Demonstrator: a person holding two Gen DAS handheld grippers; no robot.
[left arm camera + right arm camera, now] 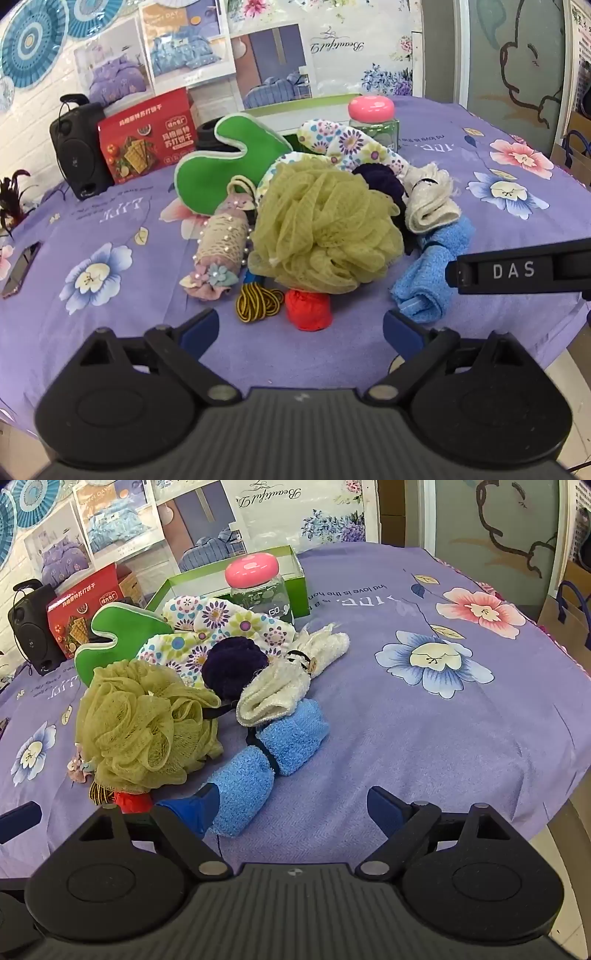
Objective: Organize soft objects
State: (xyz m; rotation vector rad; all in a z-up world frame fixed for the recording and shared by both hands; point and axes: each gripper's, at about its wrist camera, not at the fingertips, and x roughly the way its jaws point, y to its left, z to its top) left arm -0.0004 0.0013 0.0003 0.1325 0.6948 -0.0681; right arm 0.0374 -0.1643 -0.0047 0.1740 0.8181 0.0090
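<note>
Both claws are spread wide and hold nothing: the left claw (301, 328) hangs just before the red yarn (307, 309), the right claw (291, 808) beside the blue towel (258, 771). Behind the yarn, on the table (424, 746), sits the loofah (325, 229), touching it. Beyond the loofah lie the green mitt (229, 162), floral mitt (351, 144) and jar (373, 122).

Around the olive-green mesh pouf (325, 229): behind it, a solid green mitt (229, 162) with pale edging and a white mitt (221, 631) patterned with purple flowers; beside it, 1 sky-blue towel roll (266, 753), 1 cream roll (273, 694), and a ball (232, 664) that looks dark navy; below it, a red ball (308, 308).
</note>
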